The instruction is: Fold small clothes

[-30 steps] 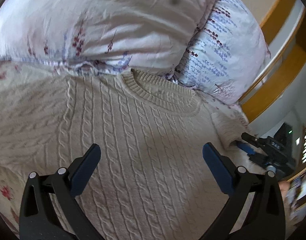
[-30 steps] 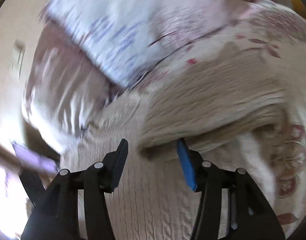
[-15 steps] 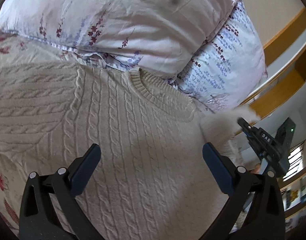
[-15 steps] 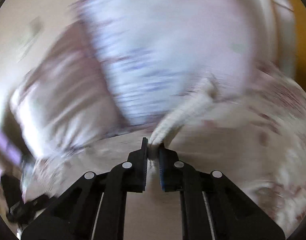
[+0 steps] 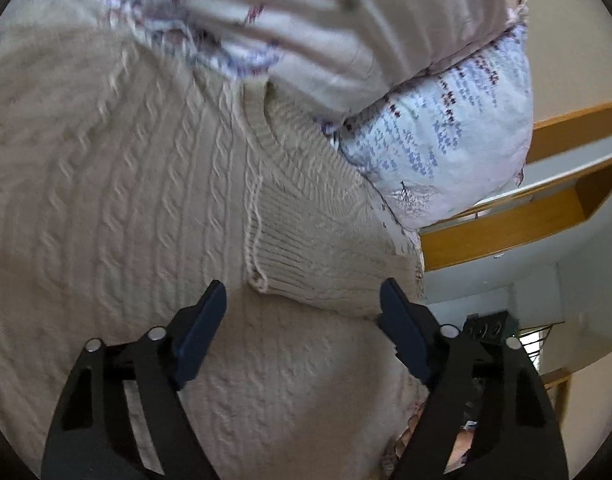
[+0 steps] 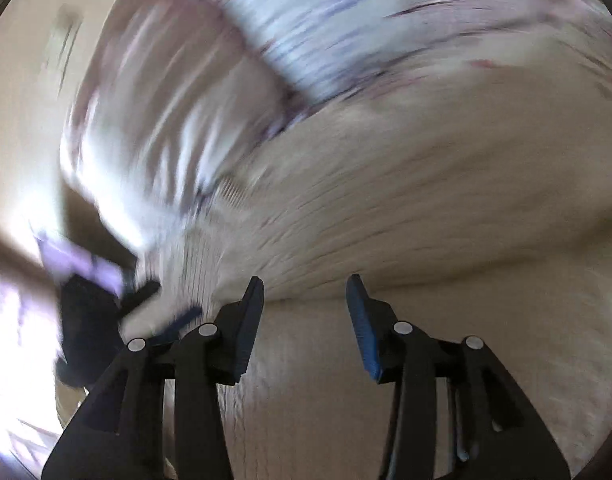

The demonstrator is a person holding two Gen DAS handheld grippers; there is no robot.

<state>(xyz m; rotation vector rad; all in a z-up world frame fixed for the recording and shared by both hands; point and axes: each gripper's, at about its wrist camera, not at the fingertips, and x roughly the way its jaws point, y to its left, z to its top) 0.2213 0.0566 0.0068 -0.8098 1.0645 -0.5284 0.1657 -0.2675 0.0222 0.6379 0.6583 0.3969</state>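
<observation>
A cream cable-knit sweater (image 5: 118, 208) lies on the bed, its collar toward the pillows. Its right sleeve (image 5: 326, 248) is folded over the body, ribbed cuff just ahead of my left gripper (image 5: 304, 304), which is open and empty above the sweater. In the blurred right wrist view the sweater (image 6: 426, 208) fills the middle, with a folded edge just ahead of my right gripper (image 6: 306, 296), which is open and empty. The left gripper (image 6: 94, 320) shows as a dark blurred shape at the lower left of that view.
Two floral pillows (image 5: 346, 32) (image 5: 458, 132) lie right behind the collar. A wooden headboard or shelf (image 5: 526, 216) stands to the right. A dark device (image 5: 490, 328) shows beyond the bed's edge.
The right gripper, shut on the sleeve half a second ago, has carried it across the body and opened. The left gripper has moved closer to the collar and narrowed somewhat.
</observation>
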